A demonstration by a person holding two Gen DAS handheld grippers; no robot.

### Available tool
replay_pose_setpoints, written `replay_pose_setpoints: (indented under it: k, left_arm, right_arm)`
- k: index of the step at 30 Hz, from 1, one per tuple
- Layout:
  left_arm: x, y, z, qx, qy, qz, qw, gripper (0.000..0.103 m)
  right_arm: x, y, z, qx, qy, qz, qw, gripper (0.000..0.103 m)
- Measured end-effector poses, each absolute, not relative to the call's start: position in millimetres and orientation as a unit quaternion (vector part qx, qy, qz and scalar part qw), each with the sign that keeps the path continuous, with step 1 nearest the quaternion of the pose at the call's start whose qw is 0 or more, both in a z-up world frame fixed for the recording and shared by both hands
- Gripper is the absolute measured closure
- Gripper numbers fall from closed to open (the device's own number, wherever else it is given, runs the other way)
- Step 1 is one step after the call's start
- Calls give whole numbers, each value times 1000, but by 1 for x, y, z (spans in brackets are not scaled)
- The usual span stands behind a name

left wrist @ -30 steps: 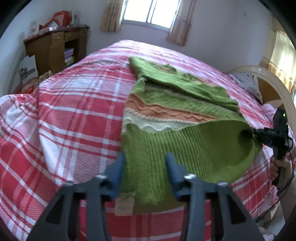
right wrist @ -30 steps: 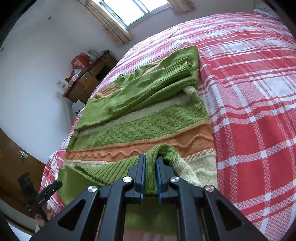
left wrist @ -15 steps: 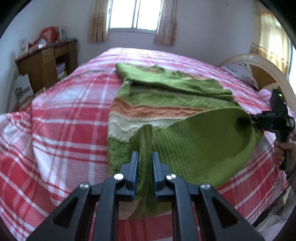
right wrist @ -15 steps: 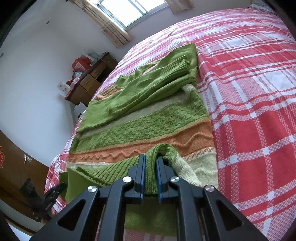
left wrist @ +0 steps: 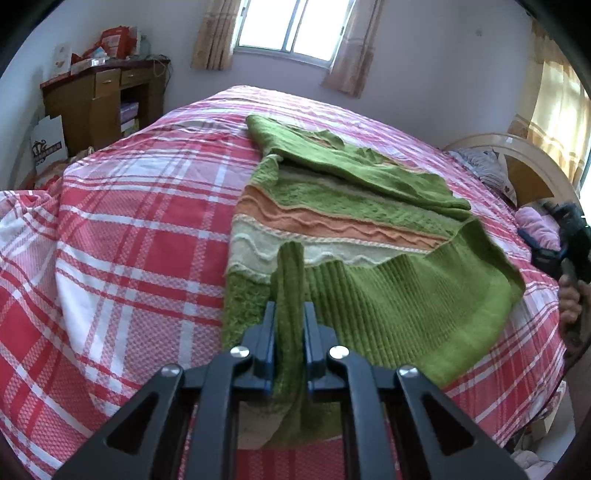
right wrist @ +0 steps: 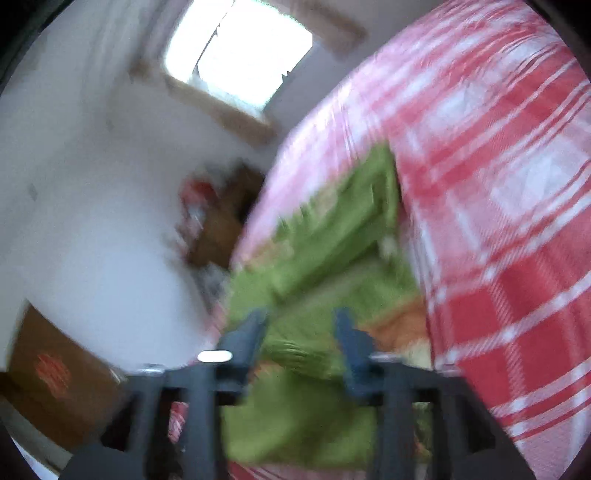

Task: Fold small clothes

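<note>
A green knitted sweater (left wrist: 354, 206) with orange and cream stripes lies on the red plaid bed (left wrist: 129, 240), its sleeves folded across the chest. My left gripper (left wrist: 290, 332) is shut on the sweater's green ribbed hem at the near left corner and holds a fold of it raised. My right gripper (right wrist: 299, 339) is open; its view is badly blurred, and the sweater (right wrist: 332, 236) lies beyond its fingers. In the left wrist view the right gripper (left wrist: 561, 247) shows at the far right, off the hem's right corner.
A wooden desk (left wrist: 103, 99) with clutter stands at the back left by the window (left wrist: 291, 26). A curved headboard (left wrist: 528, 162) and pillows are at the right. The bed's near edge drops off below the hem.
My left gripper closed on the hem's left corner and lifted it. My right gripper has just opened, let go of the hem's right corner and swung away fast.
</note>
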State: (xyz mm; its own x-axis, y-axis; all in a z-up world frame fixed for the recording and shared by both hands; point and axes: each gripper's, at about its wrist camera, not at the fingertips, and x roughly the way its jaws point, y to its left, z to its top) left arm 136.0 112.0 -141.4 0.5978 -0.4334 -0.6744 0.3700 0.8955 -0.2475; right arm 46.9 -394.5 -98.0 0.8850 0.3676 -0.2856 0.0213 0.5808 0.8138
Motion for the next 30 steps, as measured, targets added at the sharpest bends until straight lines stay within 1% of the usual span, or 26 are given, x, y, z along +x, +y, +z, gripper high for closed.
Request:
replay_pose_setpoints:
  k: [1, 2, 5, 7, 9, 11, 13, 15, 18, 20, 21, 22, 24, 25, 26, 27, 28, 30]
  left_arm:
    - [136, 112, -141, -43, 389, -225, 892, 91]
    - [137, 112, -141, -47, 390, -227, 891, 91]
    - [139, 115, -142, -57, 393, -232, 888, 90]
    - [140, 116, -142, -58, 393, -233, 888, 86]
    - [140, 114, -142, -52, 393, -232, 888, 86]
    - [139, 112, -141, -48, 394, -236, 887, 79]
    - [139, 108, -140, -48, 397, -248, 883, 61]
    - [137, 101, -138, -34, 396, -254, 882, 54]
    - [133, 93, -138, -11, 390, -242, 889, 56]
    - [133, 94, -139, -13, 388, -236, 891, 72]
    - [134, 96, -139, -16, 390, -231, 891, 88]
    - [136, 100, -140, -26, 394, -229, 890, 89]
    - [140, 109, -140, -59, 403, -230, 884, 92]
    - [141, 112, -140, -69, 404, -232, 882, 92]
    - [141, 114, -141, -78, 407, -233, 880, 92]
    - [142, 114, -141, -80, 408, -232, 879, 93]
    - [141, 113, -139, -77, 409, -229, 880, 95]
    - [140, 112, -133, -72, 403, -225, 884, 96]
  right_arm:
    - [41, -399, -90, 435, 204, 90, 872, 22]
    - [39, -399, -84, 413, 209, 88, 882, 22]
    - [47, -375, -76, 312, 264, 89, 908, 22]
    - [55, -358, -83, 260, 301, 103, 911, 22]
    - [67, -335, -93, 201, 335, 106, 914, 22]
    - [81, -314, -103, 142, 360, 91, 917, 22]
    - [97, -297, -114, 84, 386, 71, 916, 22]
    - [108, -283, -125, 46, 401, 64, 913, 22]
    - [114, -283, -140, 47, 421, 52, 905, 22]
    - [110, -280, -140, 33, 414, 46, 909, 23]
    - [109, -277, -139, 24, 414, 42, 909, 34]
    - [106, -276, -137, 13, 410, 37, 911, 59]
    - [101, -273, -133, 4, 409, 35, 912, 83]
    - [99, -272, -131, -5, 407, 29, 913, 90]
    - [96, -271, -128, -12, 406, 26, 914, 92]
    - [93, -272, -127, -6, 405, 26, 914, 96]
    - [91, -273, -125, 8, 405, 28, 914, 97]
    - [85, -278, -117, 28, 392, 27, 919, 97]
